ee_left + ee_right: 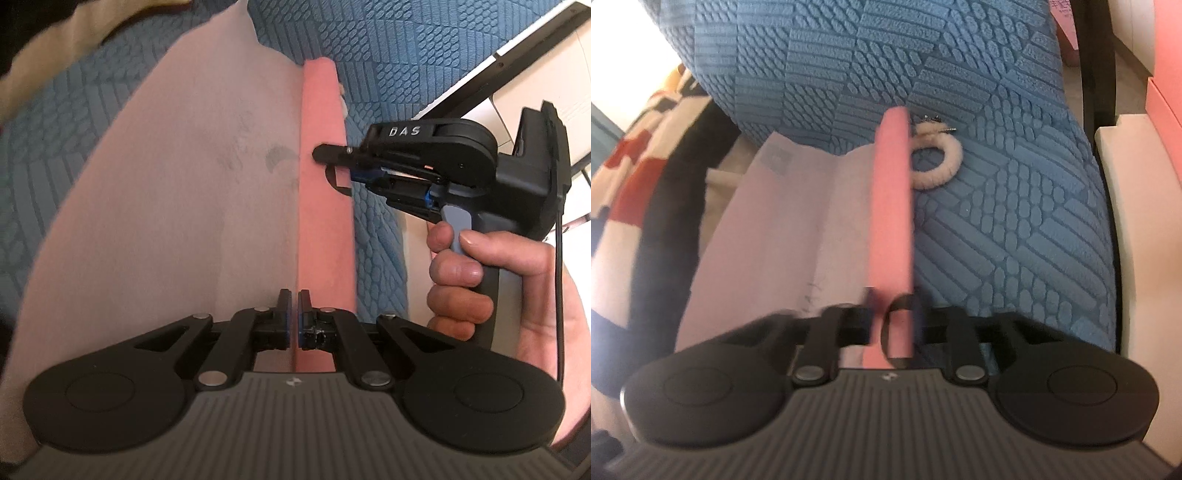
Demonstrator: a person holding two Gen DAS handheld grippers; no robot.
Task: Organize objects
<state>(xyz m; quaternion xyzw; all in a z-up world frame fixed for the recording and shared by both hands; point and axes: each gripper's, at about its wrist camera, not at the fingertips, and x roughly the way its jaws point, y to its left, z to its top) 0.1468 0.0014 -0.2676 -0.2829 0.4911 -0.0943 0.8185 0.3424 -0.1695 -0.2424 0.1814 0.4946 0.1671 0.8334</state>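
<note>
- A pink book (321, 206) lies open on a blue cover (369, 48) with a bumpy pattern.
- Its pale page (177, 192) lies flat, and its far corner reaches toward the cover's far edge.
- The book's pink flap stands up on its edge.
- The left gripper (294, 306) is at the near end of the book. Its fingers (283, 306) are closed tight, right where the page meets the pink flap. It may be pinching the page edge, but I cannot tell.
- The right gripper (334, 168) comes in from the cover's right edge. A hand (491, 280) holds its handle.
- In the right view, the right gripper (892, 317) squeezes the pink flap between its fingers. A thin black band (892, 325) loops around the flap there. This part is blurry.
- A fluffy white ring (936, 162) lies on the cover, just beside the far end of the flap.
- A cloth (631, 170) with red, white and black squares lies off the cover's left edge.
</note>
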